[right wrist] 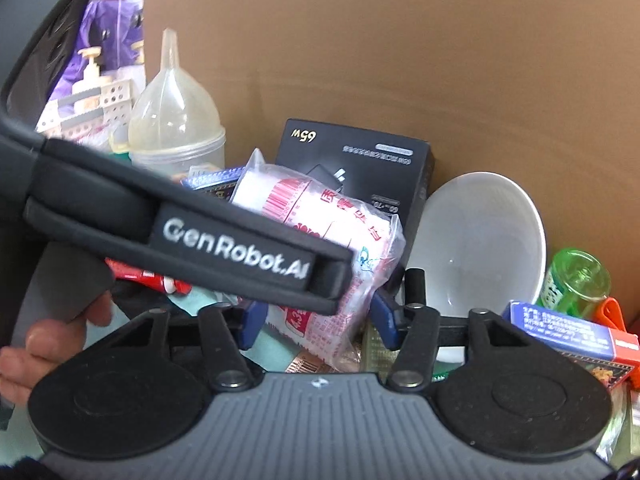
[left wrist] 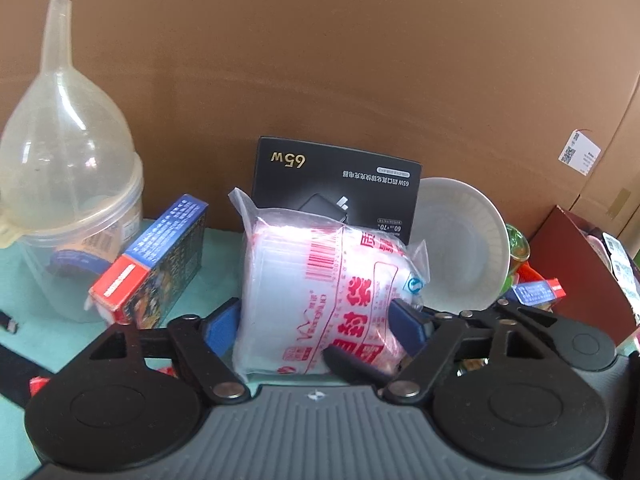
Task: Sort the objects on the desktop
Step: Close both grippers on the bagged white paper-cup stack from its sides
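Observation:
A clear pack of zip bags (left wrist: 320,292) with red print sits between the blue pads of my left gripper (left wrist: 316,326); the pads press its two sides. Behind it stands a black "65W" charger box (left wrist: 340,184) and a white bowl (left wrist: 460,248) leaning on edge. In the right wrist view the same pack (right wrist: 320,240) lies ahead of my right gripper (right wrist: 316,320), whose fingers stand apart with nothing clamped. The left gripper's black body (right wrist: 180,220) crosses that view in front of the pack.
A clear funnel (left wrist: 60,140) sits upside down on a plastic tub (left wrist: 80,248) at left. A blue and red box (left wrist: 156,264) lies beside it. A green glass jar (right wrist: 576,280), another blue and red box (right wrist: 572,328) and a cardboard wall (left wrist: 320,60) stand behind.

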### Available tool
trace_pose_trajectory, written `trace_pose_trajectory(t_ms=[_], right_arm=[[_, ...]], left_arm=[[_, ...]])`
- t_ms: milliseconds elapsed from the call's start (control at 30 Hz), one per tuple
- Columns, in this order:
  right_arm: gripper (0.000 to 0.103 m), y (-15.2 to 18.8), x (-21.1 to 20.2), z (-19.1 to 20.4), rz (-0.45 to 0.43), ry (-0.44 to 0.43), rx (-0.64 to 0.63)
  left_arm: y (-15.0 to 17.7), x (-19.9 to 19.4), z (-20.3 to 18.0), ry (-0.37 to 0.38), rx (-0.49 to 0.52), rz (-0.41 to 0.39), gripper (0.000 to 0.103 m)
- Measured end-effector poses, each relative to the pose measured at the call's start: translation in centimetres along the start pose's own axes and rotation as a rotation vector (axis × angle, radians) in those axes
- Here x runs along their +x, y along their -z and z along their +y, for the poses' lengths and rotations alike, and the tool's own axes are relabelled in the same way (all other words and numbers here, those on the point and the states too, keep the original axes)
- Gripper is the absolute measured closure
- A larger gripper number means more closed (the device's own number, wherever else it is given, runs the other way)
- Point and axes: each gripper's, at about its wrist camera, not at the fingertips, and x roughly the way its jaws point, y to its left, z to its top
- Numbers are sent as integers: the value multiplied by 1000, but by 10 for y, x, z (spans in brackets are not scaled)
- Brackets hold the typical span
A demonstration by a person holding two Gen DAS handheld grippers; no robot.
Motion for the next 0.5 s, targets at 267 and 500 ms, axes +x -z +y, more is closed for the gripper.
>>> trace_pose_trajectory(t_ms=[267,500], right_arm=[[65,0,-27,6,-1,7,-11],[65,1,-65,17,-38,20,-7]], left_arm=[[16,-32,-20,-41,-21,0,38],[24,-80,-34,-32,4,-45,38]])
